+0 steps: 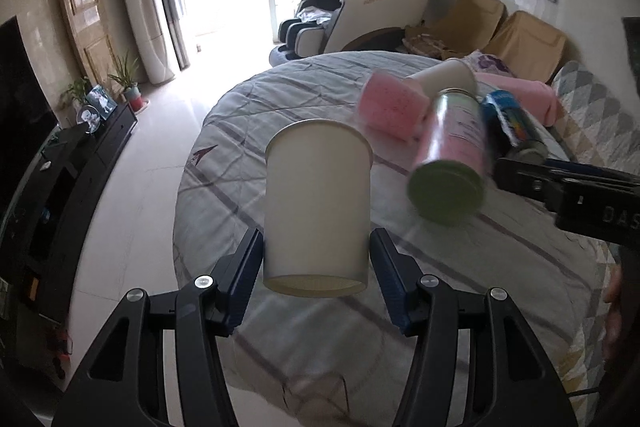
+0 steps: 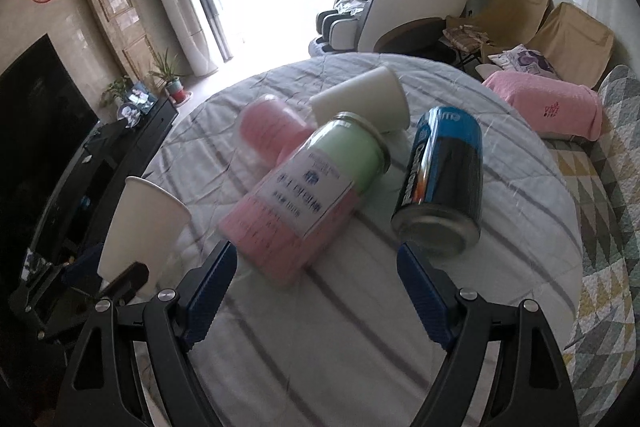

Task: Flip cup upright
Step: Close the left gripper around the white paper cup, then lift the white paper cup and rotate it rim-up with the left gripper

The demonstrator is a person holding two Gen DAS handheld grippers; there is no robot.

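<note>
White paper cup [image 1: 316,203], contents hidden, sits clamped in the left gripper [image 1: 316,259]; the right gripper [image 2: 316,283] gapes, holding nothing.

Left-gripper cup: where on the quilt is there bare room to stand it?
Bare quilt lies in front of the pink-green bottle and blue can, between the right gripper fingers. Behind is crowded: pink cup, second white cup. Left gripper holds the white cup.
</note>
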